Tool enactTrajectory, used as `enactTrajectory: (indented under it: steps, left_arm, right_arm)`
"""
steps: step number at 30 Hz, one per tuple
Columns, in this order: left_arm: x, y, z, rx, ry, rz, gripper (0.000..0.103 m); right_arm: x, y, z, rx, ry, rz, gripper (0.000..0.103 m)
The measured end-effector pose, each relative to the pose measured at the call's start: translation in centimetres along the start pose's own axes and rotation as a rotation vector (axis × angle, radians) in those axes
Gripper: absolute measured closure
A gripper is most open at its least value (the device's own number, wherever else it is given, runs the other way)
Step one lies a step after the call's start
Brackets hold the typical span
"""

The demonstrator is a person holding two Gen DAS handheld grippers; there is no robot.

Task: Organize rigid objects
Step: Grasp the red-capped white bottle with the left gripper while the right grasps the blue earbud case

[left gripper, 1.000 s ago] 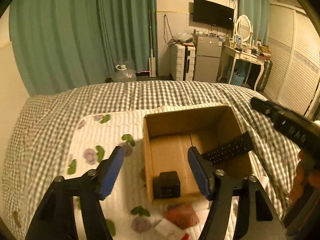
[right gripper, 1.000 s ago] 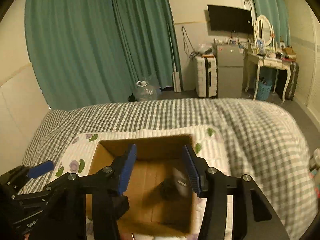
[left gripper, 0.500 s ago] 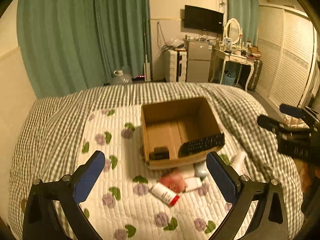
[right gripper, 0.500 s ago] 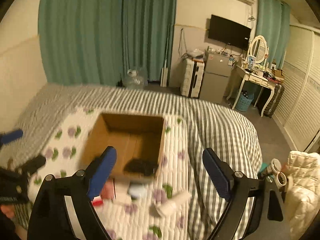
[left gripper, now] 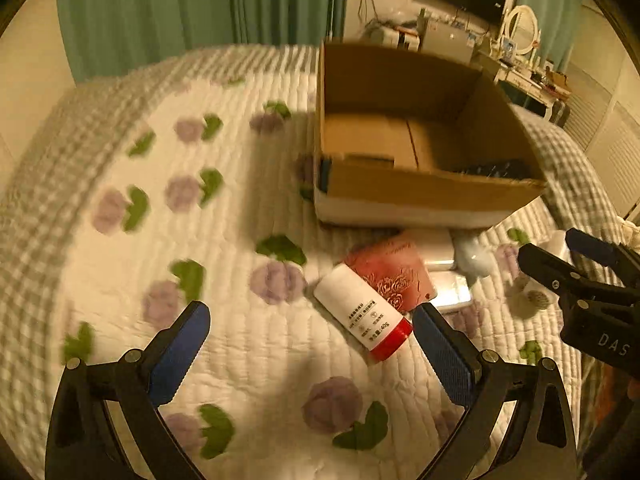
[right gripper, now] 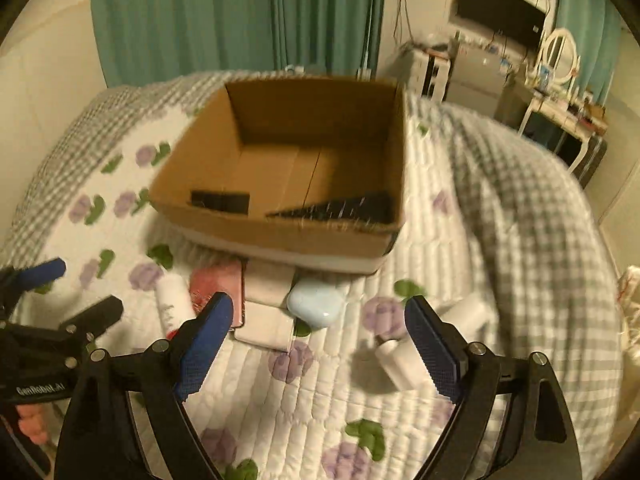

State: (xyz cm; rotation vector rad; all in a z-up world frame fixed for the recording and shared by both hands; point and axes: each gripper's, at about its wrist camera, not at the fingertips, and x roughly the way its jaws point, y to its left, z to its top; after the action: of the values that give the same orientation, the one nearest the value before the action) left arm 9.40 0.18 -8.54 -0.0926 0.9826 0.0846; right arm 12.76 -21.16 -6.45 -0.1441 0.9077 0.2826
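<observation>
An open cardboard box [right gripper: 276, 234] stands on the flowered quilt and holds a black remote [right gripper: 340, 208] and a black cube [right gripper: 220, 202]. In front of it lie a white tube with a red cap [left gripper: 362, 312], a red patterned pouch [left gripper: 390, 272], white flat boxes [right gripper: 266, 326], a pale blue case [right gripper: 316, 304] and a white bottle [right gripper: 404, 356]. My left gripper [left gripper: 310, 320] hangs open and empty just above the quilt, with the tube near its right finger. My right gripper [right gripper: 318, 312] is open and empty over the blue case.
The quilt [left gripper: 240, 344] lies on a grey checked bedspread [right gripper: 520, 208] that falls away at the right. Each gripper shows in the other's view, close alongside: the right gripper [left gripper: 556, 250], the left gripper [right gripper: 78, 288]. Green curtains, a fridge and a dressing table stand beyond the bed.
Both grippers opened wide, drew back from over the box and sank toward the loose items in front of it. The remote now lies flat inside the box.
</observation>
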Motion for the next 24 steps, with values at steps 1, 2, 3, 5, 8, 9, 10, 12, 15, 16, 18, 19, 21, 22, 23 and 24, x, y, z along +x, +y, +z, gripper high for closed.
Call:
enactTrajectory:
  steps: [1, 2, 3, 5, 8, 9, 10, 12, 15, 16, 18, 19, 21, 22, 23, 24]
  left_arm:
    - [0.9, -0.3, -0.1, -0.007, 0.009, -0.006, 0.0]
    - [1.4, -0.6, -0.1, -0.009, 0.013, -0.009, 0.0]
    - [2.1, -1.1, -0.1, -0.007, 0.018, -0.014, 0.0]
    - [3.2, -2.0, -0.2, 0.012, 0.032, -0.021, 0.004]
    - [5.2, -3.5, -0.6, 0.065, 0.082, -0.024, 0.023]
    - [5.7, -3.8, -0.7, 0.076, 0.1, -0.029, 0.028]
    - [6.1, -4.1, -0.9, 0.082, 0.111, -0.033, 0.034]
    - [6.0, -4.2, -1.0, 0.091, 0.102, -0.032, 0.037]
    - [4.6, -3.8, -1.1, 0.094, 0.069, -0.045, 0.051]
    - [4.2, -3.7, -1.0, 0.101, 0.054, -0.037, 0.056]
    - [3.0, -3.5, -0.9, 0.12, 0.017, -0.028, 0.06]
    - [2.6, -3.3, -0.9, 0.123, 0.008, -0.028, 0.061]
    - [2.1, -3.0, -0.7, 0.13, -0.009, -0.028, 0.063]
    - [1.9, -2.9, -0.5, 0.133, -0.018, -0.025, 0.064]
    - [1.8, -2.7, -0.4, 0.133, -0.023, -0.024, 0.064]
    - [1.9, -2.5, -0.1, 0.131, -0.024, -0.026, 0.064]
  right_arm:
    - [0.9, -0.2, -0.2, 0.005, 0.012, 0.006, 0.015]
    - [1.9, -0.4, -0.5, 0.008, 0.022, 0.011, 0.015]
    - [2.5, -0.7, -0.7, 0.008, 0.029, 0.012, 0.015]
    - [3.8, -1.3, -1.1, 0.001, 0.044, 0.004, 0.015]
    - [5.4, -2.1, -1.4, 0.009, 0.063, 0.0, 0.015]
    - [5.9, -2.3, -1.5, 0.013, 0.067, 0.0, 0.015]
    - [6.2, -2.5, -1.6, 0.016, 0.072, 0.001, 0.015]
    - [6.7, -2.6, -1.7, 0.016, 0.076, 0.003, 0.015]
    - [7.3, -2.3, -1.8, 0.007, 0.081, 0.01, 0.015]
    - [7.5, -2.2, -1.8, 0.002, 0.082, 0.012, 0.015]
    - [7.9, -1.8, -1.7, -0.001, 0.084, 0.014, 0.015]
    - [8.1, -1.7, -1.7, -0.002, 0.084, 0.015, 0.015]
    - [8.7, -1.2, -1.6, -0.007, 0.083, 0.01, 0.017]
    - [8.9, -0.8, -1.6, -0.011, 0.087, 0.01, 0.021]
    - [9.3, -0.5, -1.5, -0.02, 0.09, 0.0, 0.022]
    - [9.6, -0.1, -1.4, -0.033, 0.092, -0.011, 0.025]
